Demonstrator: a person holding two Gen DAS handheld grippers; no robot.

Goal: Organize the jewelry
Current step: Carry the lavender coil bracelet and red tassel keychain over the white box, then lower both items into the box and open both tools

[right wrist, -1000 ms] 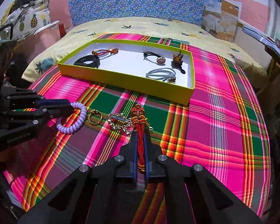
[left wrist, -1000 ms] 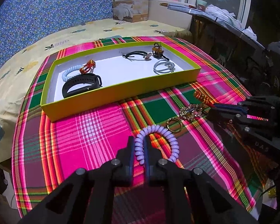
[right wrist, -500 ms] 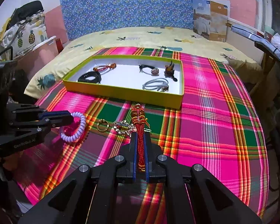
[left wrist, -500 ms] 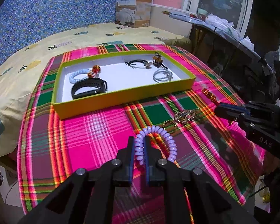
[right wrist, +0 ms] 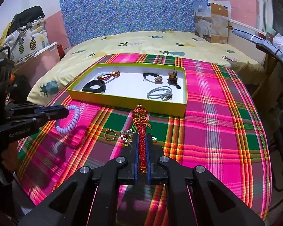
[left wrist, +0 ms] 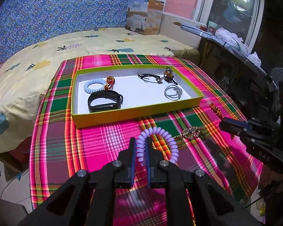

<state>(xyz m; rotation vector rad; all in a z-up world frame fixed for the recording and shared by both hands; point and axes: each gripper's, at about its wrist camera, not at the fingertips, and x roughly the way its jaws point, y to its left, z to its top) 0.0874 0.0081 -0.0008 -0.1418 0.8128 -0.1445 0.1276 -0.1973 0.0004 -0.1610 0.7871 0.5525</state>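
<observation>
Two grippers: each is clamped on one piece of jewelry, both held above a plaid cloth [right wrist: 217, 124] spread on a bed.
Left gripper [left wrist: 141, 150]: its jaws are narrow, pinching a lilac spiral bracelet [left wrist: 168, 141] by one side of its loop; the rest of the coil hangs free to the right.
Right gripper [right wrist: 141, 150]: its jaws are nearly closed around a red braided cord charm [right wrist: 141, 124], whose beaded knot end sticks out past the fingertips.
Tray [right wrist: 126, 101]: a shallow yellow-green box with a white floor lies ahead of both grippers, already holding a black band [left wrist: 104, 101], a white spiral bracelet [left wrist: 94, 86], grey hair ties [left wrist: 172, 92] and other small pieces.
Left on the cloth: a gold ring [right wrist: 110, 134] and a small chain piece [left wrist: 191, 131] lie just beside each other, between the grippers and the tray.
Doing it well: I would carry each piece over the near wall, high enough that dangling ends clear it, and release over bare white floor, probably the middle, so nothing tangles.
Hard to make out: the chain piece is blurred and partly hidden behind the right gripper; the small brown ornament [right wrist: 172, 77] in the tray's far corner is too small to identify.
</observation>
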